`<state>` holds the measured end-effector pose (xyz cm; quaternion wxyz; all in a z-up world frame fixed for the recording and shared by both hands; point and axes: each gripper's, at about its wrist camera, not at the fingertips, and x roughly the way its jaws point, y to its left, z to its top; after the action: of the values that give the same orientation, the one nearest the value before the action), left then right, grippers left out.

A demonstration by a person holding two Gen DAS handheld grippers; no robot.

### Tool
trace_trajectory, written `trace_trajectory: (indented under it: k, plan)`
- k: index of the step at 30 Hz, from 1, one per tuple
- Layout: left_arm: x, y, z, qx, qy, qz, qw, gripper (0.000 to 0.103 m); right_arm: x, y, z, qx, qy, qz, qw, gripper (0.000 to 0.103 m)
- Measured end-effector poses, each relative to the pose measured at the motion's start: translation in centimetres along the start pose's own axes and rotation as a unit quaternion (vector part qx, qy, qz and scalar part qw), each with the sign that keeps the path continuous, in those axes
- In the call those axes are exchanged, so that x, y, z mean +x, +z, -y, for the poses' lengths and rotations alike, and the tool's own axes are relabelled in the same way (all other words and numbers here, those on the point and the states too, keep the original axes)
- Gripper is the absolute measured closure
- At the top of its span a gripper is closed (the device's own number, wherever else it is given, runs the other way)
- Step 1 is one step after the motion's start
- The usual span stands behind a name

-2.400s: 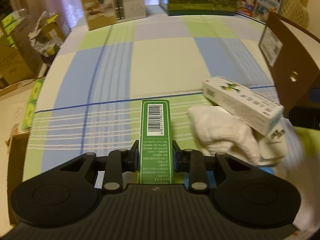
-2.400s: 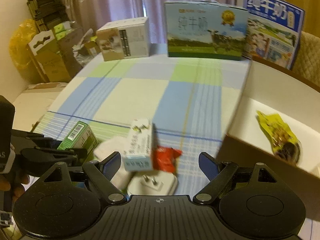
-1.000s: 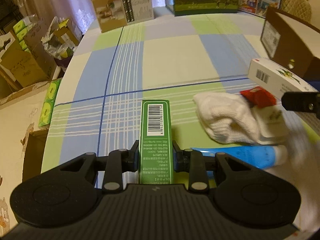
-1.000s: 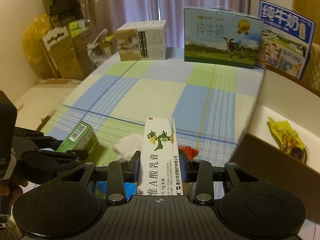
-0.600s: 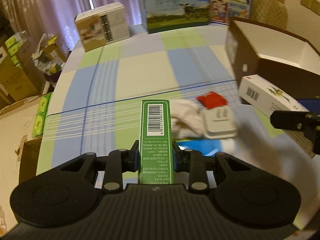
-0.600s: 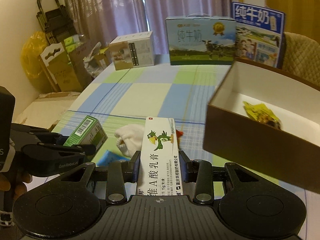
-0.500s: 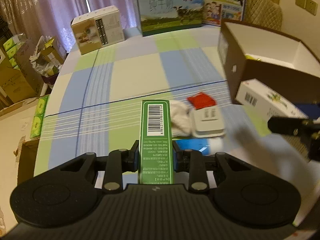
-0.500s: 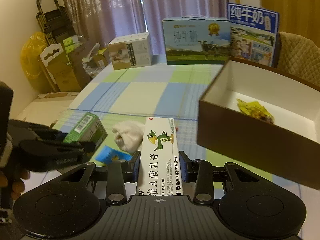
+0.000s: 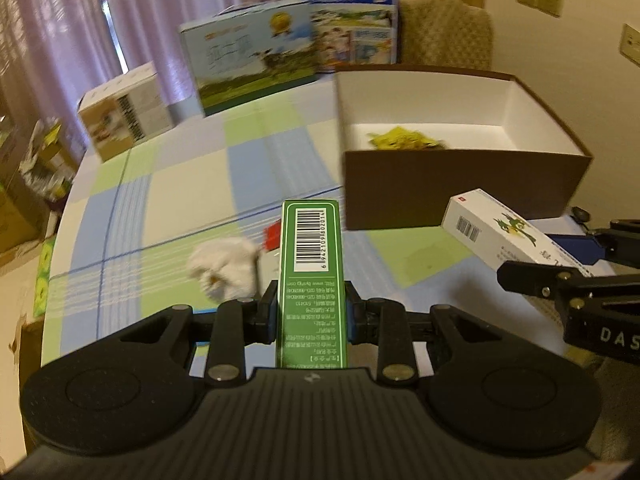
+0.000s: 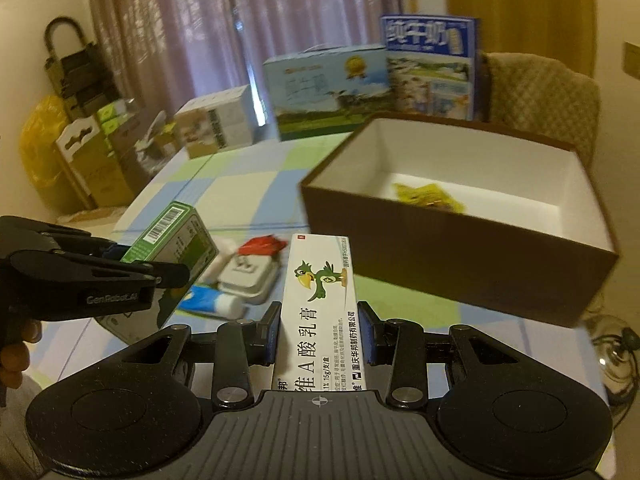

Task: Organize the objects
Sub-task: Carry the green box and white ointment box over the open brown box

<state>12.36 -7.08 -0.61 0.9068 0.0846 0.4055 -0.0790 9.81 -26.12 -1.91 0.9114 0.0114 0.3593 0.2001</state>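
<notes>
Left hand-held gripper [image 9: 311,314]: sitting low in the centre of the left wrist view, it is clamping a green carton [image 9: 311,276] with a barcode, which is sticking straight out between the jaws.
Right hand-held gripper [image 10: 319,338]: at the bottom centre of the right wrist view, it is gripping a white ointment box [image 10: 320,308] printed with a green parrot, held lengthwise and clear of the desk [image 10: 248,184].
Step in hand: both cartons are being carried in the air toward the brown storage box [image 10: 460,256], so this looks like the transport leg of packing loose items away.
Left on the desk: in the lower-left middle of the right wrist view, a white plug adapter [image 10: 250,276], a red packet [image 10: 262,245] touching its far edge and a blue tube [image 10: 210,300] just beside its near edge are lying together; a white cloth [image 9: 224,266] is showing in the left wrist view, blurred.
Brown storage box: filling the right half of the frame, it is standing open with a yellow packet [image 10: 428,196] on its white floor.
Next move: probably lifting each carton over the near wall, then opening the jaws above bare floor, one hand at a time to avoid crowding.
</notes>
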Motion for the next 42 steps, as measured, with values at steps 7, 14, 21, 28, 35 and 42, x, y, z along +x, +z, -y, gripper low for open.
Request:
trace_trajectory:
  k: [7,14,21,28,35,42]
  plan:
    - [-0.5,2.1,4.6,0.036,-0.025,0.015,0.9989,0.077,-3.0,0.4,4.0,0.030,-0.033,0.028,0.999,0.068]
    - [0.1,4.2,8.5,0.060,-0.050,0.023,0.9966,0.077,-4.7,1.0,7.3,0.048,-0.063,0.047,0.996,0.068]
    - [1.1,6.6,11.0,0.078,-0.062,0.033,0.9944,0.077,-5.2,2.4,10.1,0.057,-0.085,0.068,0.992,0.068]
    - [2.6,8.9,12.7,0.087,-0.068,0.039,0.9931,0.077,-4.6,4.1,12.7,0.055,-0.102,0.082,0.990,0.068]
    - [4.4,11.2,13.2,0.088,-0.066,0.042,0.9931,0.077,-3.2,5.6,14.3,0.057,-0.107,0.088,0.989,0.068]
    - [6.2,13.9,13.6,0.090,-0.063,0.047,0.9929,0.077,-1.4,7.2,15.8,0.054,-0.112,0.088,0.988,0.068]
